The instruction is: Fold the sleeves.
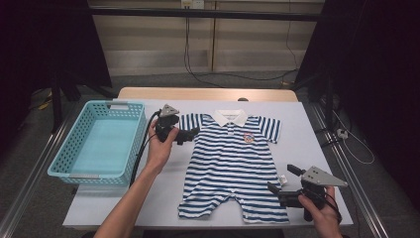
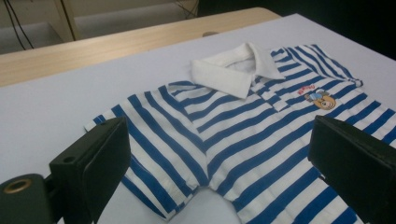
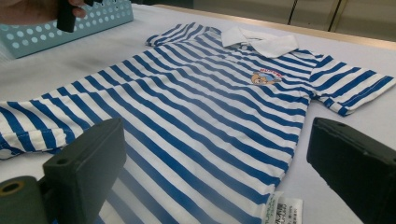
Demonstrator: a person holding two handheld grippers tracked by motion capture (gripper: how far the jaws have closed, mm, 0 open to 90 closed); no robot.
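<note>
A blue-and-white striped baby romper [image 1: 230,166] with a white collar [image 1: 230,117] lies flat on the white table [image 1: 124,198]. My left gripper [image 1: 190,134] is open at the romper's left sleeve [image 2: 154,140], its jaws wide on either side of the sleeve and armpit. My right gripper [image 1: 282,179] is open at the romper's lower right edge, near a white care label [image 3: 280,207]. A small cartoon badge [image 3: 264,77] sits on the chest. Both grippers are empty.
A light blue plastic basket [image 1: 99,141] stands empty at the table's left. A wooden strip [image 1: 208,93] runs along the far edge. Cables trail on the floor beyond. Bare table lies right of the romper.
</note>
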